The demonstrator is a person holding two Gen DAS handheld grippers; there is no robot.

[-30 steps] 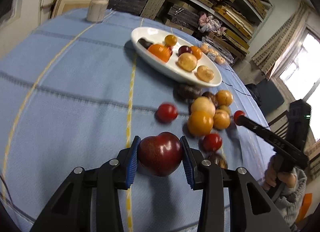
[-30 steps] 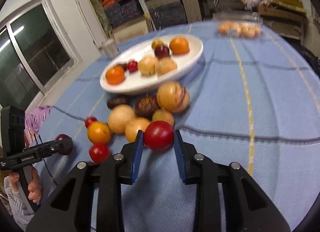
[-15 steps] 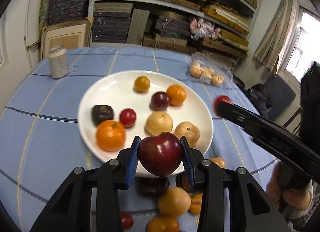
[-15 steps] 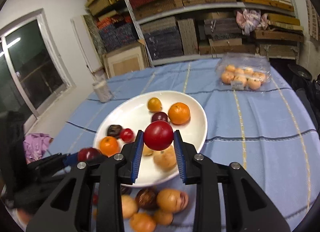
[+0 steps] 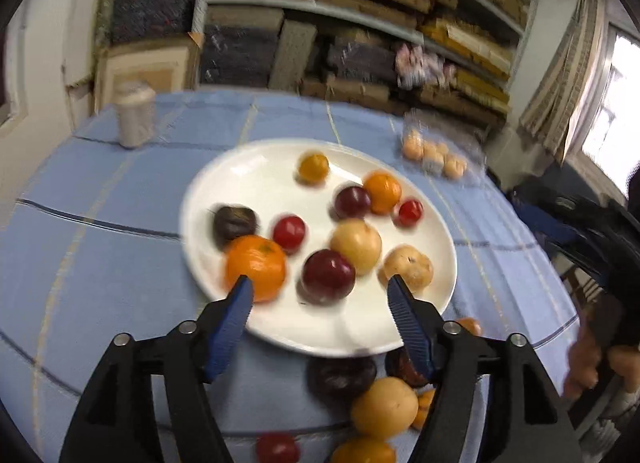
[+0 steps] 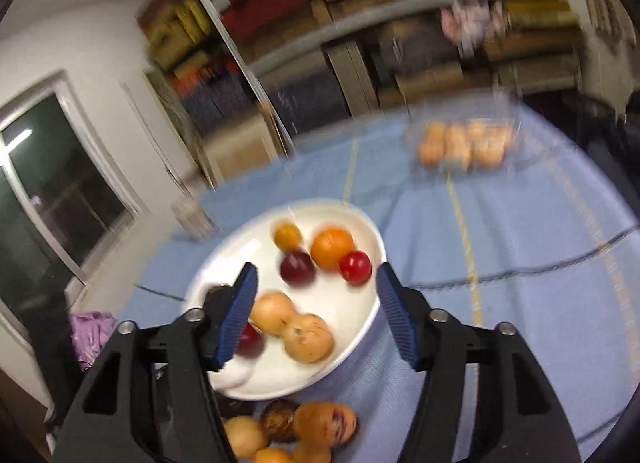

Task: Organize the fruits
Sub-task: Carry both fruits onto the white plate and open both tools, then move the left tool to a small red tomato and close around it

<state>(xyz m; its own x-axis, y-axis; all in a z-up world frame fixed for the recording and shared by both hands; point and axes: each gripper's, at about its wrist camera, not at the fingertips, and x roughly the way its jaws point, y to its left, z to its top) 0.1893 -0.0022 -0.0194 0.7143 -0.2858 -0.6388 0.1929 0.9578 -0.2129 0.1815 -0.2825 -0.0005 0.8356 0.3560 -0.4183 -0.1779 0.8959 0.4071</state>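
Both jaws just sprung wide, the left gripper (image 5: 320, 297) and right gripper (image 6: 314, 287) leave a dark plum (image 5: 328, 275) and red fruit (image 6: 355, 267) on the white plate (image 5: 248, 175), while more fruit waits by its near edge.

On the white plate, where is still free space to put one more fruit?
The white oval plate is bare at its far-left part, between the small yellow-orange fruit and the dark brown fruit, and along its near rim. The middle and right side are crowded.
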